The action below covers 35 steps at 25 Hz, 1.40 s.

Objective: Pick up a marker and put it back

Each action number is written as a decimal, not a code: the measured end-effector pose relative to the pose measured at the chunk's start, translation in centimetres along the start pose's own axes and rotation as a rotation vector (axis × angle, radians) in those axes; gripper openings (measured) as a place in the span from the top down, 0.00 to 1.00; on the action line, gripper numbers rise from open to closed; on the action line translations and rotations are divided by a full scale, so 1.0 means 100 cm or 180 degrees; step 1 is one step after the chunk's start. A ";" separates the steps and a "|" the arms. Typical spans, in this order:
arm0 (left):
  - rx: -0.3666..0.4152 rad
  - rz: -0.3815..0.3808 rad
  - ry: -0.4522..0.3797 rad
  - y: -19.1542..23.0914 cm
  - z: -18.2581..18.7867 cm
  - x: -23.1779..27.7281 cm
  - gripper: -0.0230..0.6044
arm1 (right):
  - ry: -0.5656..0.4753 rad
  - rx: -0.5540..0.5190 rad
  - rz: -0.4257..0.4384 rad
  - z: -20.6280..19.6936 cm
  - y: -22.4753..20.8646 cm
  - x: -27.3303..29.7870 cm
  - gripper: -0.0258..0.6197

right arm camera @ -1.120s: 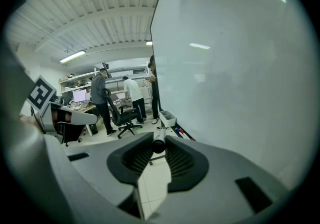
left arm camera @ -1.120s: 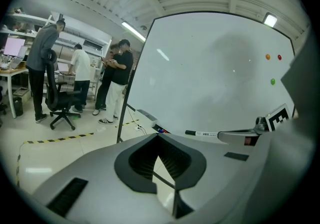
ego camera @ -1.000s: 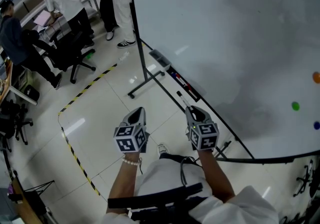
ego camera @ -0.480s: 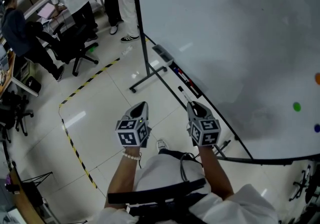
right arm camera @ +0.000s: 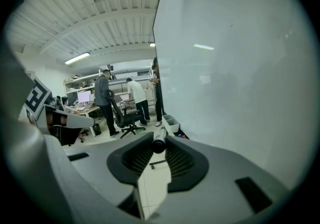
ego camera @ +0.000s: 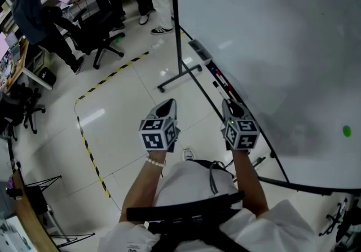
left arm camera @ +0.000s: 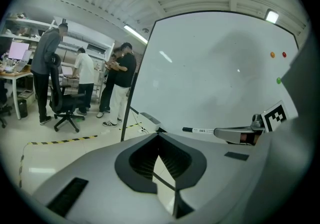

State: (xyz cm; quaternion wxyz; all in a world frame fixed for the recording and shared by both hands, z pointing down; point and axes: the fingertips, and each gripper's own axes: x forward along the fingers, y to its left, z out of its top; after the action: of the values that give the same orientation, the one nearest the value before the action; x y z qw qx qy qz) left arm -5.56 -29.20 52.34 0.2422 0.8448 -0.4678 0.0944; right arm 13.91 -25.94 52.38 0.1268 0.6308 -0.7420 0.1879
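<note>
Holding a marker (right arm camera: 159, 143) end-on, the right gripper (ego camera: 230, 103) has its jaws closed on the barrel, with the capped end poking out past the fingertips. The left gripper view shows the same marker level, jutting from the right gripper toward the whiteboard (ego camera: 271, 36). The marker is off the tray (ego camera: 194, 48), just off the whiteboard's lower edge, where that ledge runs along the board. An eraser (ego camera: 200, 52) sits on the tray near its far end; further markers seem to lie between it and the gripper, but they are too small to count. The left gripper (ego camera: 167, 103) is beside the right one over the floor (ego camera: 130, 93), jaws shut, tips meeting, nothing between them, and idle by the look of it. Judgement: pickup is done and the put-back is the step in hand. The next move calls for bringing the marker over a bare stretch of the tray, lining the barrel up parallel with the tray's long edge, lowering it until it rests in the ledge, then parting the jaws. Watch that it does not roll off the tray's front lip.
</note>
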 end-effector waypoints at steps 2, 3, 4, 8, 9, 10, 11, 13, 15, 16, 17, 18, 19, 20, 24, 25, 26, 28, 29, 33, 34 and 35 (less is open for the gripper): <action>0.0004 0.0006 -0.0006 0.002 0.003 0.004 0.97 | 0.0006 -0.0053 0.0003 0.003 -0.003 0.012 0.82; 0.0008 0.0005 -0.0004 0.004 0.004 0.005 0.97 | 0.0007 -0.0075 0.0005 0.005 -0.004 0.019 0.82; 0.0010 0.0003 0.0001 0.005 0.005 0.006 0.97 | 0.0010 -0.0093 0.0010 0.008 -0.003 0.025 0.82; 0.0012 0.0014 0.0034 0.013 0.008 0.008 0.97 | 0.0049 -0.0168 0.0091 0.020 0.000 0.057 0.82; 0.0027 0.0017 0.0052 0.013 0.008 0.009 0.97 | 0.0070 -0.0192 0.0107 0.023 0.000 0.065 0.82; 0.0045 0.0016 0.0073 0.012 0.008 0.011 0.97 | 0.0091 -0.0215 0.0117 0.026 -0.002 0.073 0.82; 0.0059 0.0014 0.0092 0.012 0.008 0.013 0.97 | 0.0106 -0.0233 0.0125 0.028 -0.004 0.082 0.82; 0.0066 0.0017 0.0117 0.013 0.007 0.021 0.97 | 0.0142 -0.0263 0.0128 0.029 -0.011 0.103 0.82; 0.0058 0.0030 0.0135 0.016 0.006 0.031 0.97 | 0.0193 -0.0305 0.0110 0.031 -0.019 0.127 0.82; 0.0053 0.0036 0.0143 0.016 0.005 0.035 0.97 | 0.0210 -0.0314 0.0108 0.031 -0.024 0.140 0.82; 0.0049 0.0041 0.0150 0.017 0.005 0.037 0.97 | 0.0226 -0.0317 0.0108 0.030 -0.028 0.153 0.82; 0.0046 0.0047 0.0156 0.017 0.006 0.039 0.97 | 0.0250 -0.0320 0.0105 0.029 -0.032 0.166 0.82; 0.0043 0.0055 0.0158 0.017 0.006 0.041 0.97 | 0.0283 -0.0327 0.0096 0.028 -0.036 0.178 0.82; 0.0041 0.0065 0.0158 0.018 0.006 0.042 0.97 | 0.0324 -0.0337 0.0084 0.026 -0.040 0.189 0.82; 0.0006 0.0120 0.0181 0.023 0.004 0.046 0.97 | 0.0534 -0.0366 0.0041 0.015 -0.054 0.231 0.82; -0.0004 0.0136 0.0195 0.025 0.002 0.046 0.97 | 0.0593 -0.0368 0.0041 0.012 -0.055 0.239 0.82; -0.0011 0.0152 0.0208 0.027 0.000 0.047 0.97 | 0.0642 -0.0372 0.0045 0.011 -0.056 0.245 0.82; -0.0031 0.0182 0.0226 0.032 -0.002 0.049 0.97 | 0.0639 -0.0407 0.0052 0.017 -0.054 0.256 0.82; -0.0049 0.0196 0.0232 0.034 -0.003 0.049 0.97 | 0.0624 -0.0425 0.0047 0.020 -0.054 0.261 0.82; -0.0124 0.0243 0.0249 0.042 -0.007 0.050 0.97 | 0.0683 -0.0440 0.0022 0.014 -0.056 0.274 0.82; -0.0135 0.0249 0.0253 0.043 -0.007 0.050 0.97 | 0.0693 -0.0442 0.0028 0.013 -0.055 0.276 0.82; -0.0144 0.0252 0.0256 0.044 -0.007 0.051 0.97 | 0.0697 -0.0446 0.0032 0.012 -0.054 0.277 0.82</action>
State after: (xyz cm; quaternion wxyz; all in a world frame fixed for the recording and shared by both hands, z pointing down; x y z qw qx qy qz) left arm -6.39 -34.55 56.34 0.2760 0.8154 -0.4927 0.1272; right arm 14.56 -51.82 63.72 0.2498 0.5925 -0.7382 0.2040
